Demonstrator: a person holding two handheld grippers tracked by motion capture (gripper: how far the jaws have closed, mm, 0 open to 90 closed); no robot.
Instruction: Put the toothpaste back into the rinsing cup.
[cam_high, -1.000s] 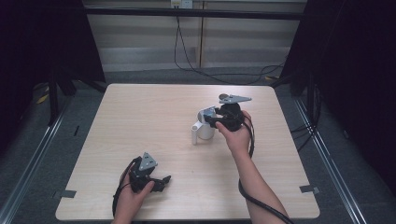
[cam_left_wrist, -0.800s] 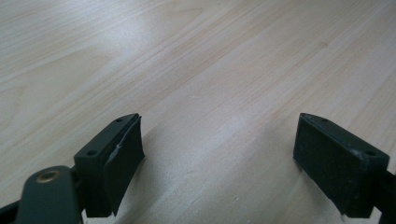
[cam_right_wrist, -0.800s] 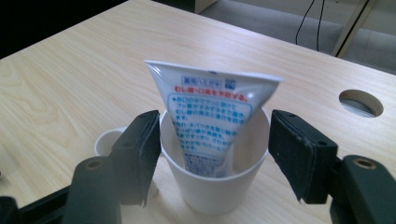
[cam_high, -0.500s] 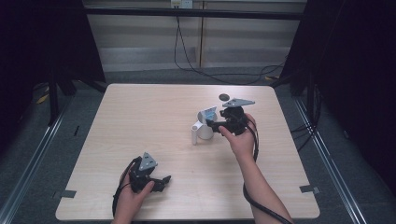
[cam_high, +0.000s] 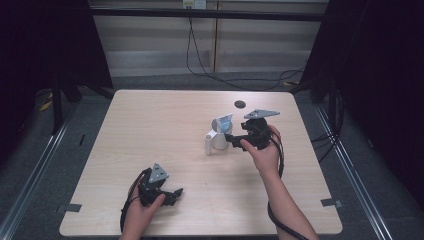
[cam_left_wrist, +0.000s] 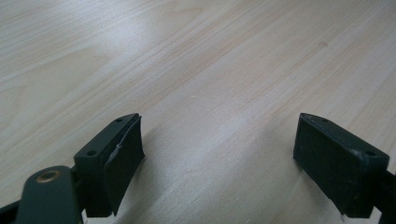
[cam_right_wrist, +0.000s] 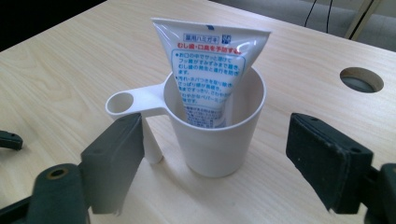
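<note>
A white cup (cam_high: 218, 140) with a side handle stands upright right of the table's middle, and a white toothpaste tube (cam_high: 223, 122) with blue and red print stands in it. My right gripper (cam_high: 231, 139) is just right of the cup, pointing at it. In the right gripper view its jaws are open, one on each side of the cup (cam_right_wrist: 219, 144) without touching it, and the tube (cam_right_wrist: 208, 70) leans on the far wall. My left gripper (cam_high: 175, 192) rests near the front edge. It is open over bare wood (cam_left_wrist: 219, 149).
A round dark hole (cam_high: 240, 104) lies in the tabletop behind the cup, also seen as the hole (cam_right_wrist: 361, 79) at the right. The light wooden table (cam_high: 150, 125) is bare on its left half. Cables trail from both grippers.
My right gripper has drawn back to the right and toward the person, away from the cup. The cup, the tube and the left gripper have stayed put.
</note>
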